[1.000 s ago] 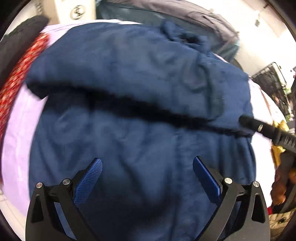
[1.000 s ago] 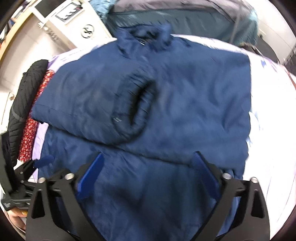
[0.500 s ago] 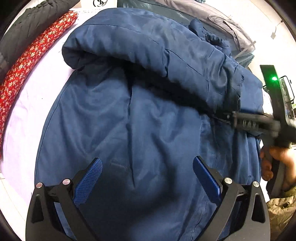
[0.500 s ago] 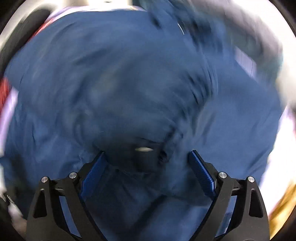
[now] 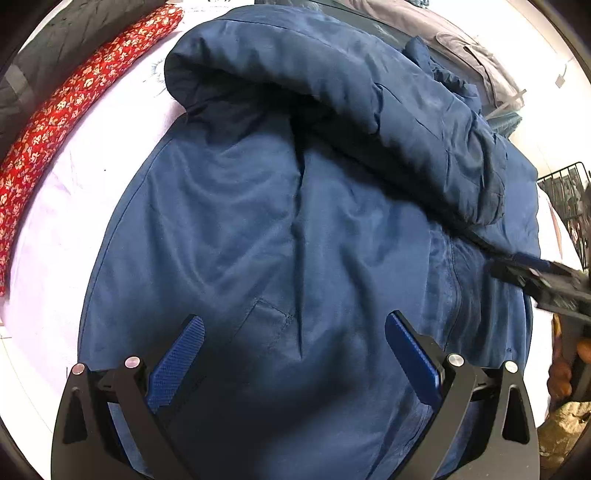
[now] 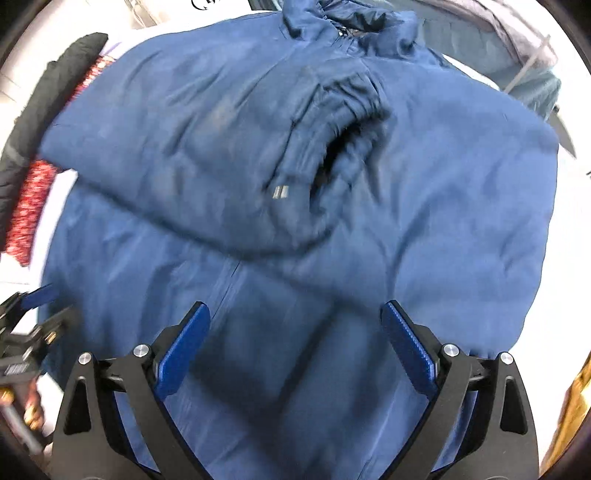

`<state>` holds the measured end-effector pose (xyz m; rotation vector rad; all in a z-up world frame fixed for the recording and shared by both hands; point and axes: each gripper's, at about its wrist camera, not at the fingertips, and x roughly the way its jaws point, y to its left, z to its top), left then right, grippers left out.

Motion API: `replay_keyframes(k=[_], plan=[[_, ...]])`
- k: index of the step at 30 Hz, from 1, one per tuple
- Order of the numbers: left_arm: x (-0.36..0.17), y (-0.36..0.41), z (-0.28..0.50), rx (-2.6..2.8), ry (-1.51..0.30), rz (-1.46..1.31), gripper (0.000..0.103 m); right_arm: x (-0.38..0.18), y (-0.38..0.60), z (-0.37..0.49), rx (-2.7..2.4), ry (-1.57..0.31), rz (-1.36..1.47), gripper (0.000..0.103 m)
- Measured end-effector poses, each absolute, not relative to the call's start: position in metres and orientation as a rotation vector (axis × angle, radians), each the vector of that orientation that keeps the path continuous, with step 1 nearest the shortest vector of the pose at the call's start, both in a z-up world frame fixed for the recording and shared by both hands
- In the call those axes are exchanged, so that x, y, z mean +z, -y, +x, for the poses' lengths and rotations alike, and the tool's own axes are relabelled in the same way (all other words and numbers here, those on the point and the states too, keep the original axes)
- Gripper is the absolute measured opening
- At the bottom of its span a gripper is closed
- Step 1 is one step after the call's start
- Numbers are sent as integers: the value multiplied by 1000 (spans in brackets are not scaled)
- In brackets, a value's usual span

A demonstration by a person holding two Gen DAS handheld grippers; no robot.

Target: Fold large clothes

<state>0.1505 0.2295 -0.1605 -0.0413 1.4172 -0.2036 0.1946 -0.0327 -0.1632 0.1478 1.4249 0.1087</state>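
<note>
A large navy padded jacket (image 5: 280,229) lies spread on a pale lilac sheet (image 5: 55,206). One sleeve (image 5: 332,85) is folded across the chest, its dark cuff opening (image 6: 343,151) facing up, with the collar (image 6: 343,22) at the far end. My left gripper (image 5: 295,343) hovers open over the lower body of the jacket, nothing between its blue pads. My right gripper (image 6: 295,339) also hangs open above the hem half, empty. The right gripper (image 5: 535,277) shows at the right edge of the left wrist view, beside the jacket's side.
A red floral garment (image 5: 74,99) and a black padded one (image 5: 55,40) lie along the left of the sheet. Grey and teal clothes (image 5: 461,48) are piled behind the collar. A black wire rack (image 5: 565,195) stands at the right. A hand (image 5: 561,373) holds the right gripper.
The right gripper has pulled back from the cuff area and off the sleeve, toward the hem. The left gripper's view has shifted slightly; the jacket lies as before with the sleeve folded over.
</note>
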Motion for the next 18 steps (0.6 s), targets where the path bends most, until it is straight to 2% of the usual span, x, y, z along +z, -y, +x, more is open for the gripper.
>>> replay_keyframes(k=[9, 18], plan=[[-160, -229, 128, -235, -1429, 43, 97, -161, 48, 111, 117, -1482, 169, 93], [-158, -286, 91, -186, -1435, 76, 97, -169, 68, 40, 60, -1522, 174, 93]])
